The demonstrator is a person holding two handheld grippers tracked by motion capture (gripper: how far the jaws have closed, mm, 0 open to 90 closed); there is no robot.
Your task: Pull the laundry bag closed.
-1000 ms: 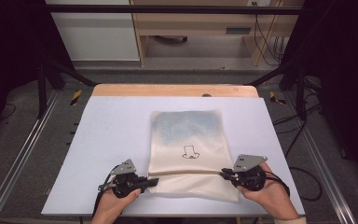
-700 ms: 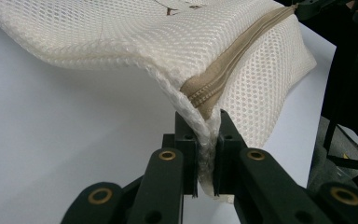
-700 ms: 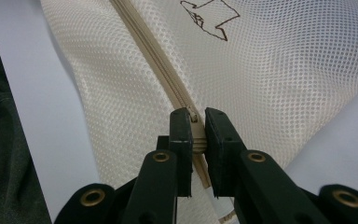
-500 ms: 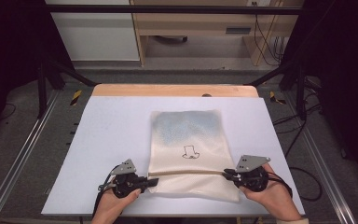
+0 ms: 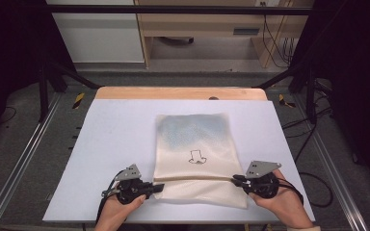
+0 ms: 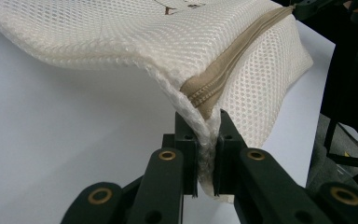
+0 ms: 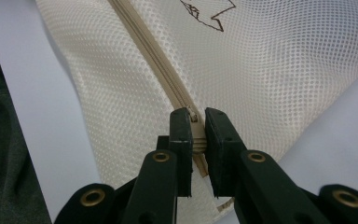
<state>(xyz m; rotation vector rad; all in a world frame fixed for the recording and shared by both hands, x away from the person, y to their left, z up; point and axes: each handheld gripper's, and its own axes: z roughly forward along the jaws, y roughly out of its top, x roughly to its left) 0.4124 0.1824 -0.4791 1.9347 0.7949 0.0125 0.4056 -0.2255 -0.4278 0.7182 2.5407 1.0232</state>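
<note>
A cream mesh bag (image 5: pixel 192 144) with a small dark drawing lies flat on the white table (image 5: pixel 115 139), a tan zipper (image 5: pixel 195 178) crossing it near the front. My left gripper (image 5: pixel 160 186) is shut on the bag's left edge at the zipper's end; in the left gripper view the mesh bag (image 6: pixel 135 42) is pinched between the jaws of the left gripper (image 6: pixel 207 140). My right gripper (image 5: pixel 234 180) is shut on the zipper at the bag's right edge; in the right gripper view the right gripper (image 7: pixel 195 123) clamps the zipper (image 7: pixel 154 56).
The table's wooden far edge (image 5: pixel 178 93) borders a floor with cables (image 5: pixel 274 33) and a cabinet. Metal frame rails (image 5: pixel 19 168) run along both sides. The person's hands (image 5: pixel 284 204) rest at the front edge.
</note>
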